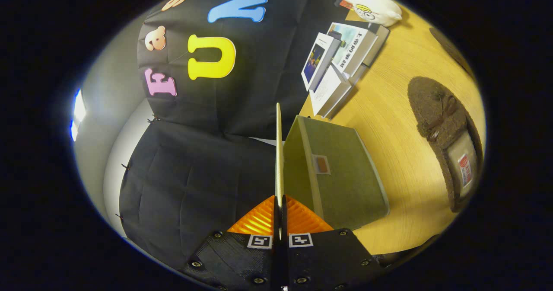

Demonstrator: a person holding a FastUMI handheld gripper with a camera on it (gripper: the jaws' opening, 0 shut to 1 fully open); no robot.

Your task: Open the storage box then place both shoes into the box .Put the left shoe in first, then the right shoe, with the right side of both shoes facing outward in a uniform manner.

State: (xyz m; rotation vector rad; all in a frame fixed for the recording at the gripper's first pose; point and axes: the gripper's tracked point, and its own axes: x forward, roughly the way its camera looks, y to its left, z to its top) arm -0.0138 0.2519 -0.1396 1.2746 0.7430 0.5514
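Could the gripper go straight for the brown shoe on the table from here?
Probably not: the gripper is shut on the storage box lid, and the box lies between it and the shoe.

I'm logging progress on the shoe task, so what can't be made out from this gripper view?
- Box interior: hidden by its own walls.
- Lid: seen edge-on between the shut fingers, faces unseen.
- Shoe: which foot it fits, unclear.
- Dark thing beyond the shoe: cut off, unidentifiable.

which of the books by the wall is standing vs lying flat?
The one with the dark blue cover stands upright, leaning on the stack. The other books lie stacked flat. Gripper is shut on the storage box's lid.
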